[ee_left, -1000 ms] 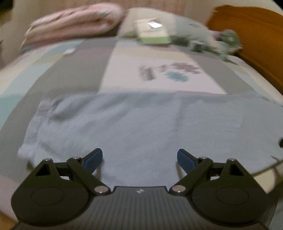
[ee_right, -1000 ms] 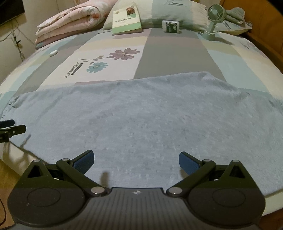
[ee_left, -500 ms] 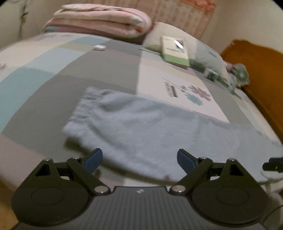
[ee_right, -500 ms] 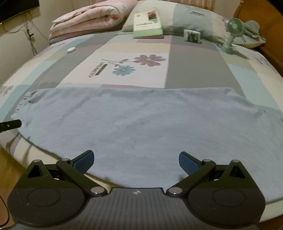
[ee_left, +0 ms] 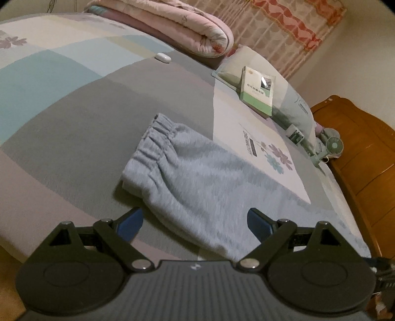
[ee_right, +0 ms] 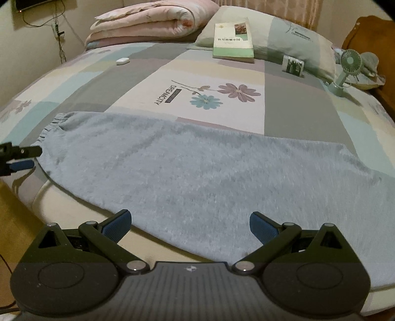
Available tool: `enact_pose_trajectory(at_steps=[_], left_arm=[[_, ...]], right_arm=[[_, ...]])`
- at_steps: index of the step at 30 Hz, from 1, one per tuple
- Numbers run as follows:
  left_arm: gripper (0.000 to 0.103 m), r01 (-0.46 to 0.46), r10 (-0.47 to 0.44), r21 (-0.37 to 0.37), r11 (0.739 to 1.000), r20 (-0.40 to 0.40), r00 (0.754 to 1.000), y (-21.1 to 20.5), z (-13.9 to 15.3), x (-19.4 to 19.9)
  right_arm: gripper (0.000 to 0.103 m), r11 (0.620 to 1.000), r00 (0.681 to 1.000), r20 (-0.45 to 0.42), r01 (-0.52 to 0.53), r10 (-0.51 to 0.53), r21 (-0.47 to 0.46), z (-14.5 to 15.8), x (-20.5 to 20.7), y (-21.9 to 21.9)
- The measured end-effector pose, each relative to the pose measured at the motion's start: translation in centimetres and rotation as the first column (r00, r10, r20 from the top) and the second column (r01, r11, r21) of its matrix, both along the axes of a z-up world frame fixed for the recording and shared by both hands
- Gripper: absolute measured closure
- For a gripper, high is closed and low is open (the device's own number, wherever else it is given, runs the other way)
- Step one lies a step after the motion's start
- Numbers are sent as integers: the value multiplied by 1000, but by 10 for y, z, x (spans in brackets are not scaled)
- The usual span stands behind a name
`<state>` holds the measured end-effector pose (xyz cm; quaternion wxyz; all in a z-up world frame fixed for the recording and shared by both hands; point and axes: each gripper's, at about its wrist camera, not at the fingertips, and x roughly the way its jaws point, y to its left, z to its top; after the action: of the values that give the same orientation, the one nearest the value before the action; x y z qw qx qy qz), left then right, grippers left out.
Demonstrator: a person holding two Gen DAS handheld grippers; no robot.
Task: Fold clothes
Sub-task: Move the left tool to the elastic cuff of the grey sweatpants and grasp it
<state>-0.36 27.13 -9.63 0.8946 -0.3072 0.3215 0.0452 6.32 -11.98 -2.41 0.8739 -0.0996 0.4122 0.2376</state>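
Note:
Light blue-grey pants (ee_right: 209, 168) lie flat across the near part of the bed, with the elastic waistband (ee_left: 154, 145) at the left end. My left gripper (ee_left: 195, 223) is open, hovering just short of the pants' near edge by the waistband end. My right gripper (ee_right: 190, 224) is open too, with nothing between its fingers, over the near edge of the pants at their middle. The left gripper's tips (ee_right: 22, 154) also show at the left edge of the right wrist view, beside the waistband (ee_right: 53, 126).
The patchwork bedsheet (ee_right: 291, 106) carries a rolled pink quilt (ee_right: 148, 23), a pillow (ee_right: 291, 37) with a green book (ee_right: 233, 39), a small box (ee_right: 293, 64), a white case (ee_right: 122, 60) and a green fan (ee_right: 345, 69). A wooden headboard (ee_left: 358, 148) stands right.
Both grippers have pulled back toward the bed's near edge. The left one swung left to the waistband end. Both stay open and hold nothing.

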Motion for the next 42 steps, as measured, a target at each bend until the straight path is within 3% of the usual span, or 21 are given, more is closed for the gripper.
enact_pose_trajectory(at_steps=[4,8,14,19,25,33,42], left_arm=[[12,-12,5,-149,989,-43,999,20,-11,7],[12,-48,41,-202,978,-42,998,34,-12,10],[12,-78,70,-100,992,-84,994,57,9,18],[12,41,-53,-106,993,-119,991,78,20,53],[13,162,-214,-207,965,-260,942,86,-1,98],[11,266,-339,-272,925,-275,900,85,-5,120],[4,298,-383,-342,891,-214,899,90,-9,143]], right_arm=[[0,1000,1000,-3,15,-15,-1,-2,2,1],[0,1000,1000,-10,27,-27,1,-3,5,0],[0,999,999,-14,41,-41,2,-6,10,-2],[0,998,998,-32,54,-53,12,-12,15,-4],[0,997,997,-40,66,-65,30,-13,19,-7],[0,991,995,-81,60,-51,123,-10,24,-9],[0,991,996,-84,41,-31,126,-11,25,4]])
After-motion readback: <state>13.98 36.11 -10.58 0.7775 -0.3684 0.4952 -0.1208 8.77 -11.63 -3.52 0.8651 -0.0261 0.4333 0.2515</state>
